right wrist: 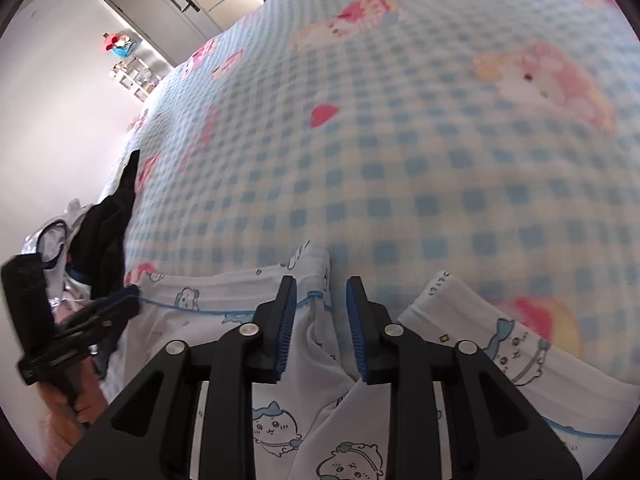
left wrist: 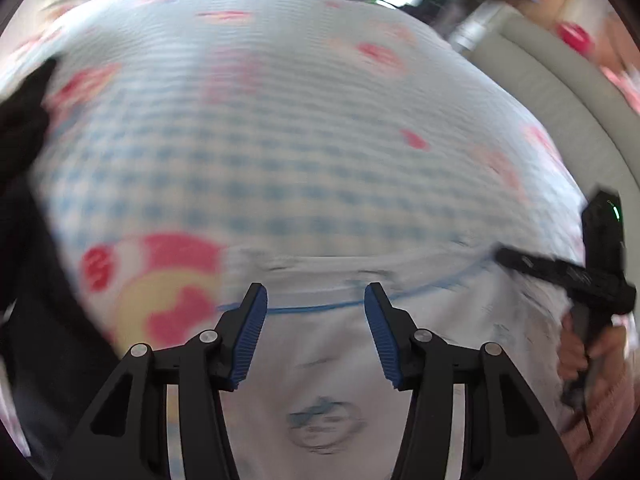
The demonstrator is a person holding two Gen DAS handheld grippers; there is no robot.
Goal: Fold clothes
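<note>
- left claw (left wrist: 315, 300) spread, held over white cartoon-print garment (left wrist: 320, 360)
- right claw (right wrist: 321, 294) spread around a garment fold
- garment laid on checked blanket (right wrist: 400, 160), bed
- dark clothes (right wrist: 108, 224) piled far left

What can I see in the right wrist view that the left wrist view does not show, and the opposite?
Only the right wrist view shows the grey cabinets, the shelf of small items and sharp cartoon prints on the white garment. Only the left wrist view shows the padded beige edge beside the bed; the view is blurred. Both show the checked blanket, the white garment, the dark clothes, and both grippers, left gripper and right gripper, open.
</note>
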